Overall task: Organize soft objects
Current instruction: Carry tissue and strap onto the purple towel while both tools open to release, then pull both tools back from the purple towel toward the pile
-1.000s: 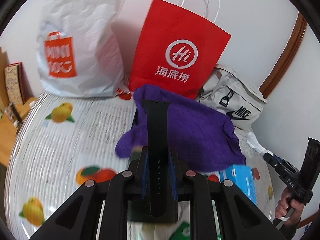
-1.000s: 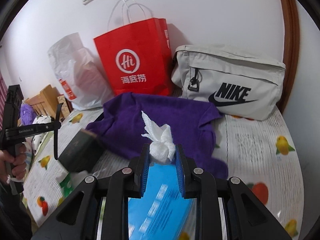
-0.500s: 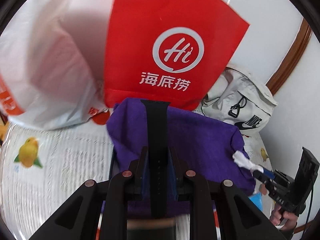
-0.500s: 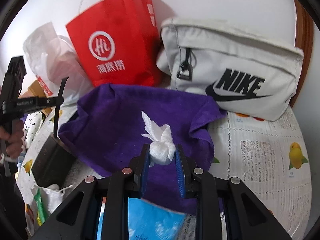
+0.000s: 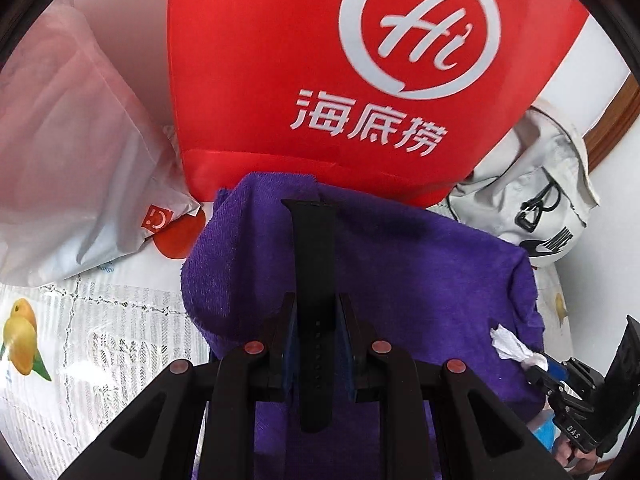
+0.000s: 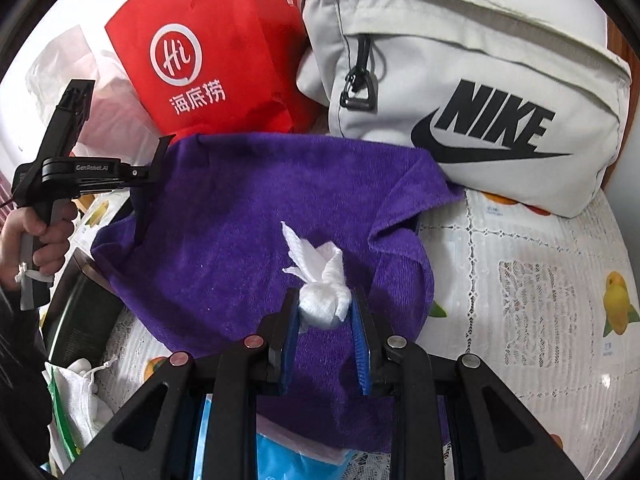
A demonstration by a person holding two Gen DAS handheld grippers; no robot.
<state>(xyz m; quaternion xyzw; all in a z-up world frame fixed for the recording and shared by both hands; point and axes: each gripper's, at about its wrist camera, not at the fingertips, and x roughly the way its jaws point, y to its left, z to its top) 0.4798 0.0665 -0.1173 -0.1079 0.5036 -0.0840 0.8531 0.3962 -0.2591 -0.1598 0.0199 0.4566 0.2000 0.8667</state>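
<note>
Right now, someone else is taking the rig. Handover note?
Left hand-held gripper: shut on a black watch strap, held above the purple towel.
Right hand-held gripper: shut on a crumpled white tissue, also over the towel.
Towel lies spread and rumpled on the fruit-print tablecloth, in front of the red paper bag and the grey Nike bag. Blue tissue pack sits at the towel's near edge.
Done: both small items picked up.
Left: probably set both down, then tidy the towel; where they go cannot be told from here.
</note>
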